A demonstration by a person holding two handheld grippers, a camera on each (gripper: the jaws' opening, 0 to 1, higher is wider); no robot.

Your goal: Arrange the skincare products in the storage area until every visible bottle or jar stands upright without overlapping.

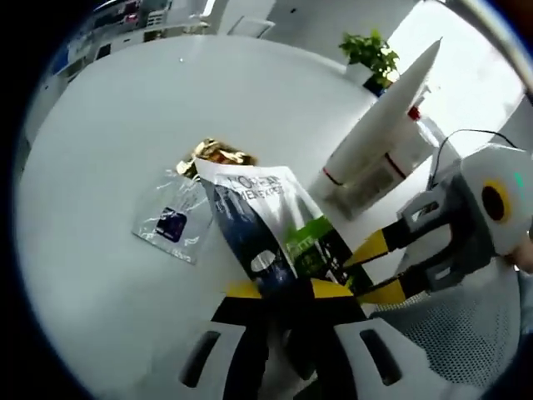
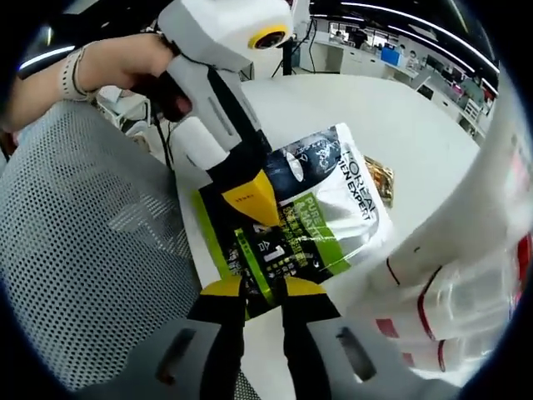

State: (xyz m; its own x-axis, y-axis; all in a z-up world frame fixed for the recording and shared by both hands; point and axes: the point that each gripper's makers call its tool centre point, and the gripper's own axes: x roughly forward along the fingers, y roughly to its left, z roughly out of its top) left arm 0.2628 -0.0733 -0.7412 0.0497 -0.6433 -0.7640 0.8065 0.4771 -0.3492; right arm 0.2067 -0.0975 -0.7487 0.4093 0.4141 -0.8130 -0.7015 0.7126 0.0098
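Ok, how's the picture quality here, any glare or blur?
Left gripper view: window glare washes out the upper right by the plant, and the white table bows with fisheye. Right gripper view: the pouch is sharp, the white bottles blurred.

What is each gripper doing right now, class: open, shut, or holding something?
Left gripper: shut on the skincare pouch, gripping its lower edge.
Right gripper: shut on the same skincare pouch, at its near edge.
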